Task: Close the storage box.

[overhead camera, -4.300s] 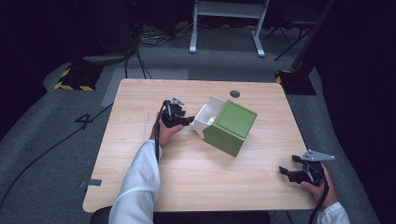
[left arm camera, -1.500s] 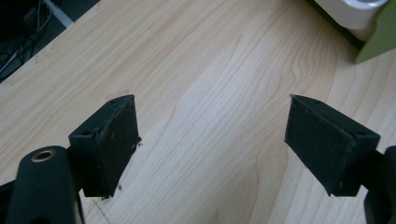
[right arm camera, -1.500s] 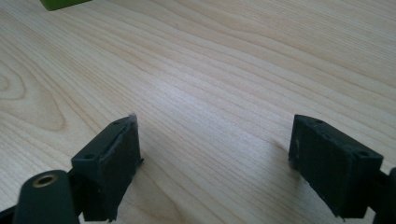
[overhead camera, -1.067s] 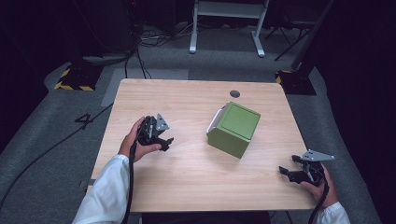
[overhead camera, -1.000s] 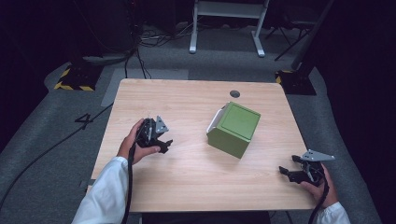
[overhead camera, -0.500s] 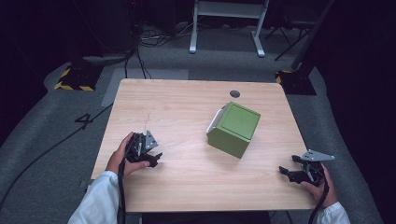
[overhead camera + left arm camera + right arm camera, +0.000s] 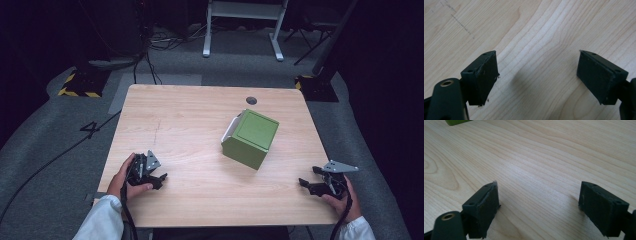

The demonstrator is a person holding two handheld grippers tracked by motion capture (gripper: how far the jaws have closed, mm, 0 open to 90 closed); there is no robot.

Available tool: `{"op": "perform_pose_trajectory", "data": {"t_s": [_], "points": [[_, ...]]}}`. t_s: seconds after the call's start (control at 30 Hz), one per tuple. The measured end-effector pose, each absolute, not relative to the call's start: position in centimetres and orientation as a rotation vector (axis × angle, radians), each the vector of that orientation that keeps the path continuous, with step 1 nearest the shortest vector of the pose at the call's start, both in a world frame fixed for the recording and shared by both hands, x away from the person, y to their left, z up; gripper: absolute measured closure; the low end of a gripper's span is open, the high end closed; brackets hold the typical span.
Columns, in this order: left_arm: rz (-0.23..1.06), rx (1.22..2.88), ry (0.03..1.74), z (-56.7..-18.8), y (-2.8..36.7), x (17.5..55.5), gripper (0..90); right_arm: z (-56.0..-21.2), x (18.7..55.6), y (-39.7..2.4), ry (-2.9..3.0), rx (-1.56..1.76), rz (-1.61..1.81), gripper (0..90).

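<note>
A green box (image 7: 251, 138) with a white flap on its left side stands right of the table's middle, lid closed. My left gripper (image 7: 159, 181) rests near the front left of the table, open, with bare wood between its jaws (image 7: 537, 77). My right gripper (image 7: 306, 184) sits at the front right corner, also open and holding nothing (image 7: 539, 202). A sliver of the green box (image 7: 456, 122) shows at the top left of the right gripper view.
The wooden table (image 7: 190, 120) has a small dark hole (image 7: 251, 100) near its back edge. Cables trail from both grippers off the front edge. Grey floor, a white stand and hazard-striped blocks surround the table.
My left gripper has let go of the box's open flap and drawn back to the front left of the table. The box's lid is now closed. The right gripper has stayed put.
</note>
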State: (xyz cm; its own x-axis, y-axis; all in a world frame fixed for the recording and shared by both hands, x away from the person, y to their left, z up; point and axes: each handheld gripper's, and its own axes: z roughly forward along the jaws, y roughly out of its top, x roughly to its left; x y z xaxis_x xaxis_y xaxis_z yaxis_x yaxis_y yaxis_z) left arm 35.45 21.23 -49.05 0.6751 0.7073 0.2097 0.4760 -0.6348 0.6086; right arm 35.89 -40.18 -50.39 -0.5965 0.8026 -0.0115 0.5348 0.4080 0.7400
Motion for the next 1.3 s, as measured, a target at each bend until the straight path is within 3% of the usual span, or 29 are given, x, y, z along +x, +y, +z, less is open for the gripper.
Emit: {"op": "perform_pose_trajectory", "data": {"t_s": [0.37, 1.3], "points": [[0.417, 2.169, 1.076, -50.4, 23.6, 34.7, 17.2, -50.4, 35.9, -40.2, 2.304, 1.151, 1.011, 16.5], [0.421, 2.165, 1.077, -50.4, 24.0, 34.6, 16.8, -50.4, 35.8, -40.1, 2.297, 1.143, 1.008, 16.5]]}}
